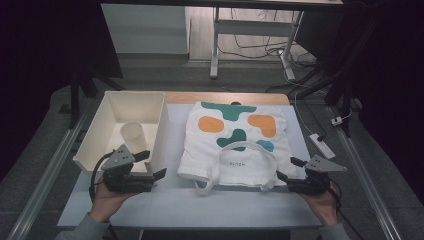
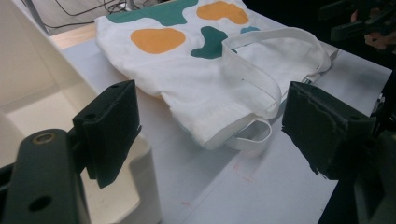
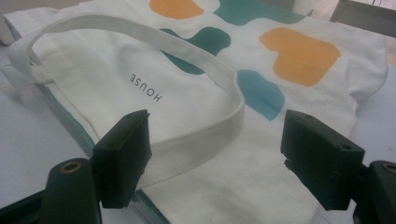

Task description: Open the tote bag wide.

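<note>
A white tote bag point(image 1: 235, 145) printed with green, orange and blue blobs lies flat in the middle of the table, its two strap handles point(image 1: 245, 147) at the near end. My left gripper point(image 1: 151, 165) is open beside the front right corner of the white bin point(image 1: 135, 95), left of the bag. In the left gripper view its jaws point(image 2: 210, 98) stand wide with the bag's near corner beyond them. My right gripper point(image 1: 288, 168) is open at the bag's near right corner. Its jaws point(image 3: 217, 128) straddle the bag's edge, the upper handle point(image 3: 187, 51) lying loose between them.
The white bin at the left holds an upright white cup point(image 1: 133, 134); its rounded corner point(image 2: 140, 154) sits just under my left jaw. A pale mat point(image 1: 200, 205) covers the table, with bare room along the near edge. A power strip point(image 1: 322, 145) lies on the floor at right.
</note>
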Demonstrator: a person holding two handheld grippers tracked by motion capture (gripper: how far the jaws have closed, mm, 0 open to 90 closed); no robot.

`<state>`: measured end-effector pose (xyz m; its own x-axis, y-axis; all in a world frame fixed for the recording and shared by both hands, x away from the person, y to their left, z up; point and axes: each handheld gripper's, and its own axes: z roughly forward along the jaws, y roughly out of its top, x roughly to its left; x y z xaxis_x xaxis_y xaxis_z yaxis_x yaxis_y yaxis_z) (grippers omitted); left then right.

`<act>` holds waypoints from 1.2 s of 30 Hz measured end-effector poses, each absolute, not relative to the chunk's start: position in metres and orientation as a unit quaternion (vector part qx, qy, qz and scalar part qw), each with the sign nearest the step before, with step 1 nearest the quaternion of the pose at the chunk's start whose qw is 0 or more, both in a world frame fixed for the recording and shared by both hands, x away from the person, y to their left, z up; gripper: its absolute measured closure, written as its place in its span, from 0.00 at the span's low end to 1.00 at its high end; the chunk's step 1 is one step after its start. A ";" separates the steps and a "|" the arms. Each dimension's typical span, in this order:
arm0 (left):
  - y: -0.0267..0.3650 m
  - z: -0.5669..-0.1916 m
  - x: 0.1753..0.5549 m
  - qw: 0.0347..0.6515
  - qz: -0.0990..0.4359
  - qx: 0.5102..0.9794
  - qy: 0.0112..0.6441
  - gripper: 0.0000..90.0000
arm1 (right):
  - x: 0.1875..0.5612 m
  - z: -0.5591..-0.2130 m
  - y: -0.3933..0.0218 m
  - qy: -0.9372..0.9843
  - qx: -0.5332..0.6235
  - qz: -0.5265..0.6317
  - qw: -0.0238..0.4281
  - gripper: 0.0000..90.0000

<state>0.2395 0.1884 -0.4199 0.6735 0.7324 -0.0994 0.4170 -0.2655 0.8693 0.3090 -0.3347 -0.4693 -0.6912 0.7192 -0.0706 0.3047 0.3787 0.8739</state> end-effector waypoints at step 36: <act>0.094 -0.418 0.298 0.459 0.110 0.828 0.301 0.23 | 0.339 -0.432 -0.286 0.807 0.291 0.474 0.198 0.28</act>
